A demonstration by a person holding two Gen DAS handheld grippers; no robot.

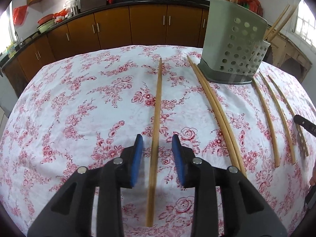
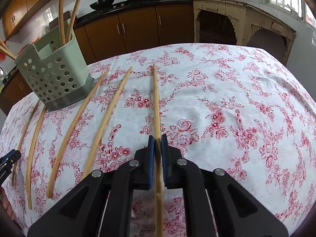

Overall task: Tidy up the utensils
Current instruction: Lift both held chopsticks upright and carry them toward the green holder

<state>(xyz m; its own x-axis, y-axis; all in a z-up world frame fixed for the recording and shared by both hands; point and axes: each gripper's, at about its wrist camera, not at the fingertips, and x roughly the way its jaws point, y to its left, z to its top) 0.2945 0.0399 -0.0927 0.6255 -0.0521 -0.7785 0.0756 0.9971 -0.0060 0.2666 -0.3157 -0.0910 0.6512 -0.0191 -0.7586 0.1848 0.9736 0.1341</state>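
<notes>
One chopstick point(image 2: 156, 106) was pinched tight between the closed pads of the right gripper point(image 2: 157, 138), pointing to 12 o'clock. Another chopstick point(image 1: 156, 122) lay on the flowered cloth point(image 1: 79, 108) between the wide-open left gripper point(image 1: 157, 138). The holder point(image 1: 233, 47) stood at 1 o'clock.

The left claw point(image 1: 157, 141) hangs low over the surface with its blue pads point(image 1: 137, 158) spread wide apart. The right claw point(image 2: 157, 141) has its pads pressed together on a chopstick point(image 2: 156, 98).
</notes>
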